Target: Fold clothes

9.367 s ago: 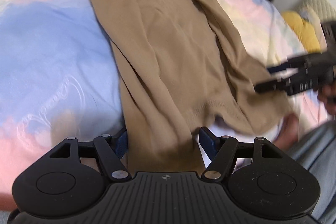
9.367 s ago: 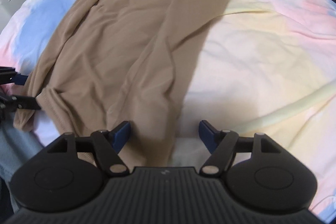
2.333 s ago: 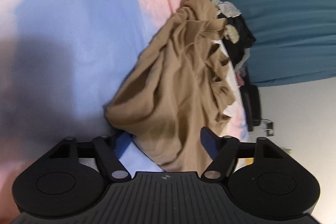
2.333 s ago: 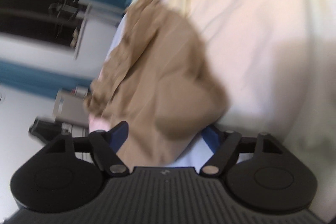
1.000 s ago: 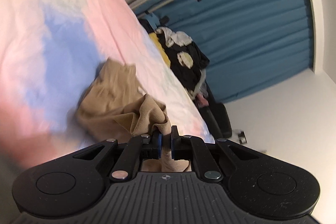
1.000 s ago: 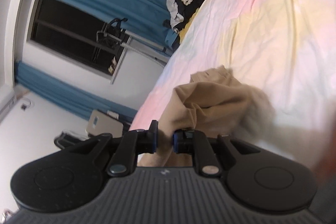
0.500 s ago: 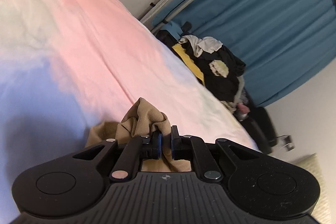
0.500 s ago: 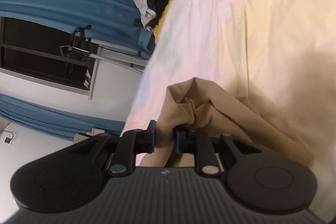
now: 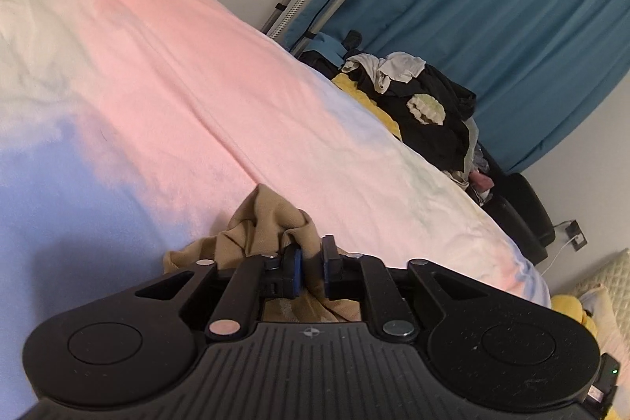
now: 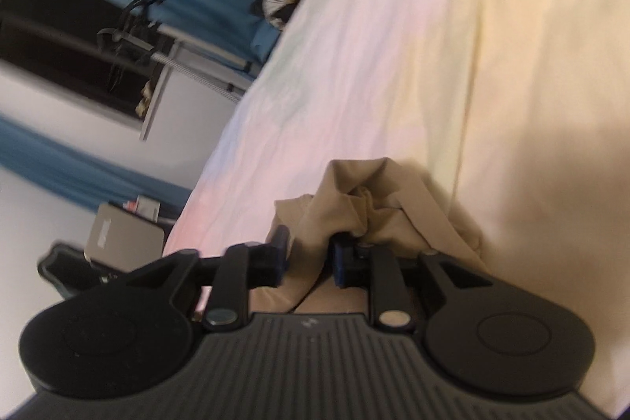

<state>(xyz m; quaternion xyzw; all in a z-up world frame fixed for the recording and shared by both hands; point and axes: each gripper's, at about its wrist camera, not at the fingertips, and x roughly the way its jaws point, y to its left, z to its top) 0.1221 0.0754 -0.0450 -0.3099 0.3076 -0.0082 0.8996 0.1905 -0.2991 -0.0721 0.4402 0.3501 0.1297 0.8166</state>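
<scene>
While both jaws have just been opening, left gripper (image 9: pixel 310 267) stands narrow with tan garment (image 9: pixel 263 223) bunched between its pads on the pastel bedspread (image 9: pixel 197 97); right gripper (image 10: pixel 308 260) gapes wider, fabric loose between.

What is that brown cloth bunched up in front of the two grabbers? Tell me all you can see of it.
The brown cloth is a thin, soft, tan garment, crumpled into folds on the pastel bedsheet. One bunch sits between the jaws of the left gripper, another between those of the right gripper. Both pairs of jaws have just been opening, and the right no longer presses it.
</scene>
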